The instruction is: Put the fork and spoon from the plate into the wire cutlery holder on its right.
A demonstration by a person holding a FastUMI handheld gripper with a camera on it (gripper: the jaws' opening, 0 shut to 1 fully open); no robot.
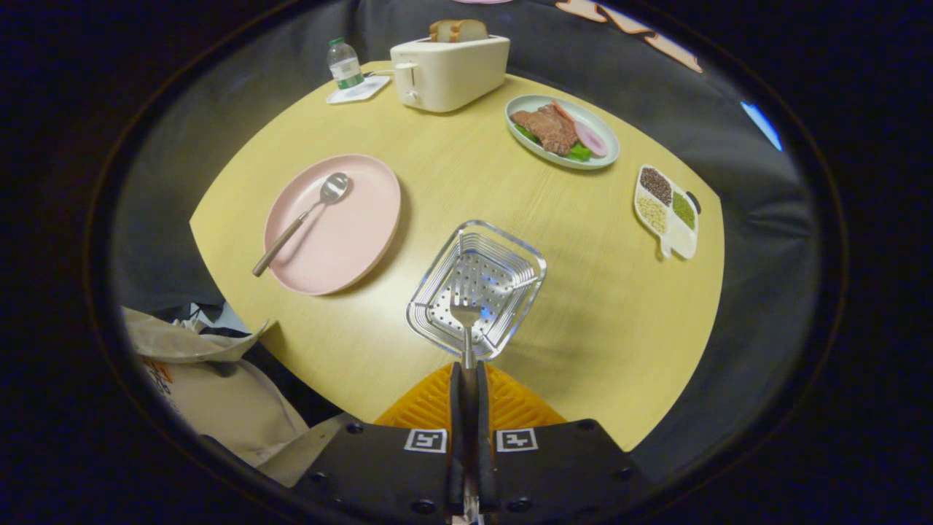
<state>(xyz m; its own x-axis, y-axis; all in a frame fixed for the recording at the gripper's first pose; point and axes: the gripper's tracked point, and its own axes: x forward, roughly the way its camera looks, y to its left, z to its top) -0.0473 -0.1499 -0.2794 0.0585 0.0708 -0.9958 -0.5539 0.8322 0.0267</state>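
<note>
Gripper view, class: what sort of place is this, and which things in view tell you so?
Probably a mock dining or breakfast setup: a yellow table with a toaster holding bread, a plate of meat and a pink plate with a spoon. The gripper holds a fork over the wire cutlery holder.

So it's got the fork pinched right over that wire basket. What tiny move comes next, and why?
Probably lower the fork a little and let go. The gripper is shut on its handle, and the prongs hang over the open wire holder, so it looks lined up. The spoon lies on the pink plate, waiting its turn.
</note>
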